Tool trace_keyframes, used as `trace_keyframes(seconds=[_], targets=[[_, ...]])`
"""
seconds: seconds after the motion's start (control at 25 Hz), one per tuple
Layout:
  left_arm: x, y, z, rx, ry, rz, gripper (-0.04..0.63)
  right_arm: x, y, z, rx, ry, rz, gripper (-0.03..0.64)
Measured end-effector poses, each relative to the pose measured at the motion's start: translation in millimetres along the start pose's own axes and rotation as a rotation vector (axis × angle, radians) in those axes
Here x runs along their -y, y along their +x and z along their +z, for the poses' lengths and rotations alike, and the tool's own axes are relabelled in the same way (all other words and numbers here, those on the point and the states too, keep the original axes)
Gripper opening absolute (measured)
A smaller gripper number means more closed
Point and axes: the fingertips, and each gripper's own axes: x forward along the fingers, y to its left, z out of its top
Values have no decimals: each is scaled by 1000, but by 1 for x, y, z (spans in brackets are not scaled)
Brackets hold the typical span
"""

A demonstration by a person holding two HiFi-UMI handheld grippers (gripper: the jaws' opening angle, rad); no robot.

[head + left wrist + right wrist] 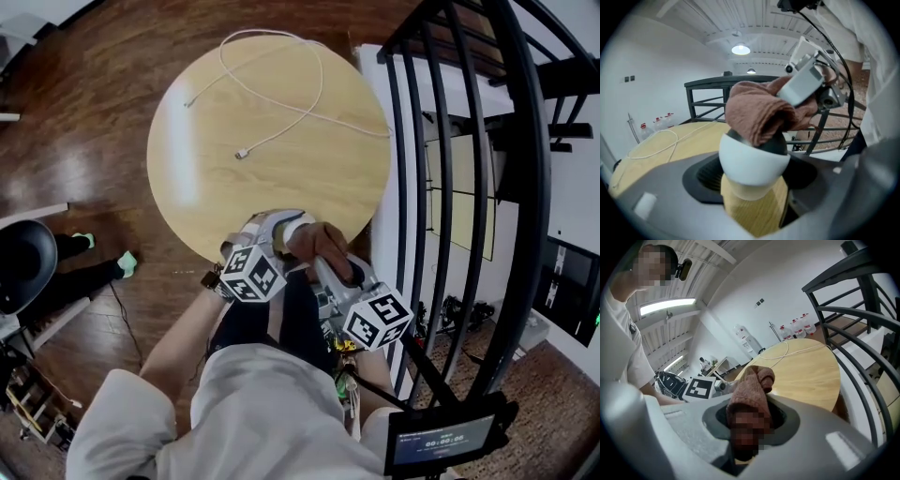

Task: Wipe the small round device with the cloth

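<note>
The small round device (752, 164), clamped in the left gripper (754, 199) at that gripper view's centre, is best held steady while the cloth (759, 117), pinched by the right gripper (747, 427), is rubbed over its top

One round table (234, 187) carries one white cable (300, 112), and at its near edge are two grippers, the left gripper (754, 180) and the right gripper (746, 425), one small round device (747, 161) and one brown cloth (759, 115), with one black railing (441, 187) right of the table.

A loft-style office is showing: black railing (536, 187) edging the wood floor (84, 141), a water dispenser (742, 336) standing by white walls (754, 277)
</note>
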Motion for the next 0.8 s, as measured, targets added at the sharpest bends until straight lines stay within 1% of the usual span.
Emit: trace_keyframes(seconds=[0.16, 0.36, 0.52, 0.68, 0.8], targets=[[-15, -7, -1, 2, -9, 32, 368, 12, 13, -3, -31, 24, -19, 87], [-26, -10, -8, -1, -47, 55, 370, 27, 31, -5, -77, 28, -30, 86], [-25, -9, -14, -25, -41, 53, 370, 42, 48, -14, -161, 19, -38, 87], [-23, -8, -23, -43, -53, 55, 370, 50, 64, -26, -259, 42, -12, 87], [-25, -10, -24, -38, -71, 55, 370, 57, 73, -33, -328, 21, -40, 86]])
